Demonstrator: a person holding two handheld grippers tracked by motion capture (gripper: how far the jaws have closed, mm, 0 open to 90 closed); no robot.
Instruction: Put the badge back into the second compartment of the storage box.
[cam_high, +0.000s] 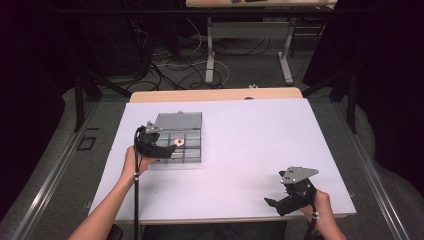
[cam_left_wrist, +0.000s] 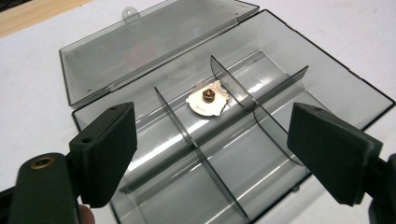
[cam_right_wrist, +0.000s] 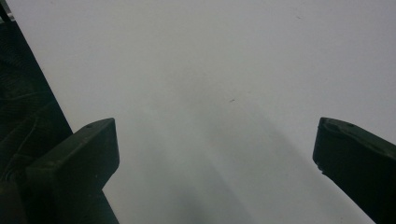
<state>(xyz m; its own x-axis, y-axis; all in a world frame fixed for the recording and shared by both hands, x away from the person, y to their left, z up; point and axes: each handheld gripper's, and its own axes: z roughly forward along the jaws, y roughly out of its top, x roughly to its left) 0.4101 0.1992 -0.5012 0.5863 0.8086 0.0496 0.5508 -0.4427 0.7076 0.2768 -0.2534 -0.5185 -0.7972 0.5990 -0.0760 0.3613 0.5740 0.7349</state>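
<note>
My left gripper (cam_left_wrist: 210, 154), jaws spread and empty, hangs over the organizer box (cam_left_wrist: 327, 79); small brooch (cam_left_wrist: 208, 98) dead ahead—descend squarely between dividers.

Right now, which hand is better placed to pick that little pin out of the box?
Left. The left gripper hangs open over the box, fingers either side of the pin. The right gripper is far off, over bare table.

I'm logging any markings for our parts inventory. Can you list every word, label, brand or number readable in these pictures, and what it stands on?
None can be read.
The smoky plastic organizer box and its open lid: no label or brand visible.
The small white piece with a brass stud in one compartment: no legible marking.
The left tool, right tool and the white table: no text.
</note>
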